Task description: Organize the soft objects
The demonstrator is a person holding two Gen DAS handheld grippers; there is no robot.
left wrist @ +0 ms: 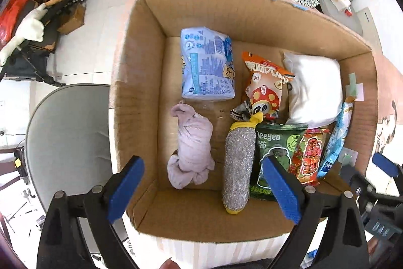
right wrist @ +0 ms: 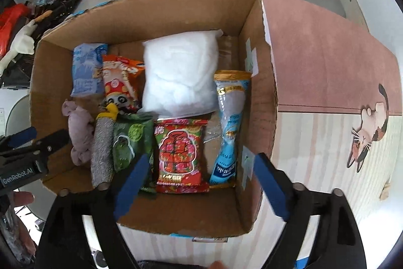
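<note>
1. Currently the left gripper [left wrist: 204,190] and right gripper [right wrist: 200,187] hover above the near rim of the cardboard box [right wrist: 264,62], both sets of jaws spread and empty.
2. The soft goods lie on the box floor: lilac cloth [left wrist: 192,150], silver scrubber [left wrist: 238,168], white pillow [right wrist: 180,75], snack packets.
3. Judgement: descend vertically, close across an item's narrow middle.
4. Bare floor lies left of the cloth; the right side is crowded, walls close.
</note>
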